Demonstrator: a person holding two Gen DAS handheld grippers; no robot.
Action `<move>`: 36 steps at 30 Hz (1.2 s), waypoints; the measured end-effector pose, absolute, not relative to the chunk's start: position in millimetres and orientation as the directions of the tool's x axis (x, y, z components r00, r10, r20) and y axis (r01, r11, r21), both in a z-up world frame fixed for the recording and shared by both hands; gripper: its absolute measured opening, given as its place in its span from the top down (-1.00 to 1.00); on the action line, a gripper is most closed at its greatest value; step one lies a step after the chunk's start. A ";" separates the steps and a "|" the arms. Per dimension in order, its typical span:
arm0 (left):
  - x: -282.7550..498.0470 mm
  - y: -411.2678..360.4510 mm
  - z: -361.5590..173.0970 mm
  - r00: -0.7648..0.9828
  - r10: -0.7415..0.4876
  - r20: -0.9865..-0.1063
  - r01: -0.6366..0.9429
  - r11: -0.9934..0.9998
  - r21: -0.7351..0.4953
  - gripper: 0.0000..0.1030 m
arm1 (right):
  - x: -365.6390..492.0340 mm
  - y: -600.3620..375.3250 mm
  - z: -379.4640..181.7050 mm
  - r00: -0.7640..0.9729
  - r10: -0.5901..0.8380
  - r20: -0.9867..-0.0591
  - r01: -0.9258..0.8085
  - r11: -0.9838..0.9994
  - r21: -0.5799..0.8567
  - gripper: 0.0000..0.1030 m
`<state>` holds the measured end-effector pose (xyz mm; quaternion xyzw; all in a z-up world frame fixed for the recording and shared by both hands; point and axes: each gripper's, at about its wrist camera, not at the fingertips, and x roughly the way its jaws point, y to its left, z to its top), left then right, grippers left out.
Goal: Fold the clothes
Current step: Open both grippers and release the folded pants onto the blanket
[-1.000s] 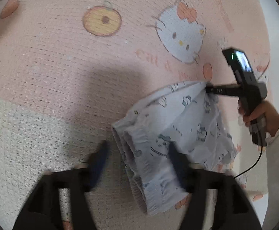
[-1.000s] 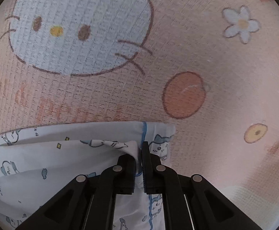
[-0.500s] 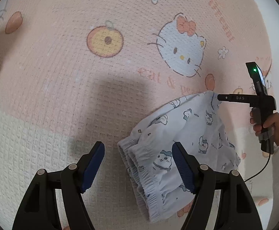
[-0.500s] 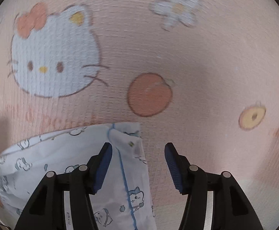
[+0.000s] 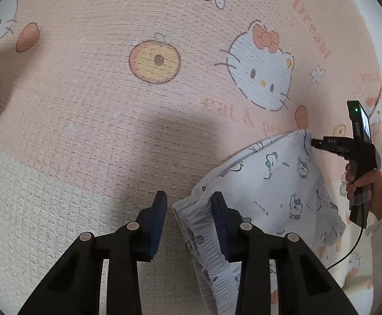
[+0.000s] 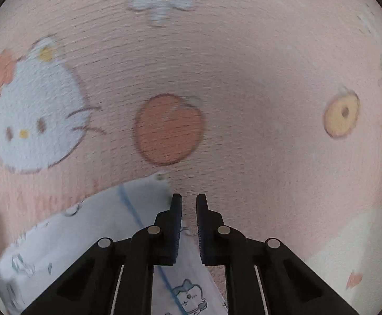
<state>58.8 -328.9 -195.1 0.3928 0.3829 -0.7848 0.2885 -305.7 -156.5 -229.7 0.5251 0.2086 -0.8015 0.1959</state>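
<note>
Pink woven blanket point(image 5: 86, 105), printed with cats and fruit, is spread under everything. On it, low and to the right in the left wrist view, the pale blue printed garment point(image 5: 269, 183) is laid, already doubled into a rough wedge.

The left tool point(image 5: 188, 199) is held over the garment's near end with its jaws closing. The gathered waistband point(image 5: 198, 225) is set between them, but it is not yet seen pinched, since the left pad is still clear of the cloth. The right tool point(image 6: 189, 199) is placed at the far corner point(image 6: 159, 183), and its jaws are closing too, with only a slit left. Whether cloth is caught in that slit cannot be told, as the corner appears mostly beside the left finger.

For a clean fold, every layer of the waistband should probably be taken deep between the pads before any lift. The far corner should be checked, and re-gripped if only the edge is nipped. Both ends would best be raised together, so that the layers are not dragged askew.
</note>
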 end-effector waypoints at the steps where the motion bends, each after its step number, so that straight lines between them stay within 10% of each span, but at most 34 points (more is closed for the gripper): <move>1: 58.5 -329.8 -196.3 -0.517 -0.159 -0.841 0.761 -0.535 -0.367 0.38 | -309.2 -155.0 -233.4 -0.366 -0.070 -0.928 0.514 -0.846 -0.138 0.83; 10: 68.0 -340.4 -200.6 -0.559 -0.080 -0.825 0.769 -0.421 -0.480 0.29 | -302.8 -127.2 -233.1 -0.319 -0.082 -0.944 0.534 -0.838 -0.108 0.81; 15: 80.3 -334.9 -184.0 -0.639 -0.108 -0.762 0.739 -0.360 -0.569 -0.16 | -288.8 -115.0 -214.5 -0.305 -0.131 -0.943 0.531 -0.845 -0.054 0.75; 19: 79.5 -326.8 -175.3 -0.641 -0.099 -0.761 0.729 -0.387 -0.564 -0.16 | -278.3 -92.4 -203.5 -0.320 -0.128 -0.939 0.529 -0.846 -0.064 0.36; 36: 115.4 -276.5 -150.1 -0.615 -0.118 -0.780 0.712 -0.508 -0.485 -0.16 | -171.2 -41.5 -134.8 -0.401 -0.147 -0.904 0.552 -0.827 -0.111 0.19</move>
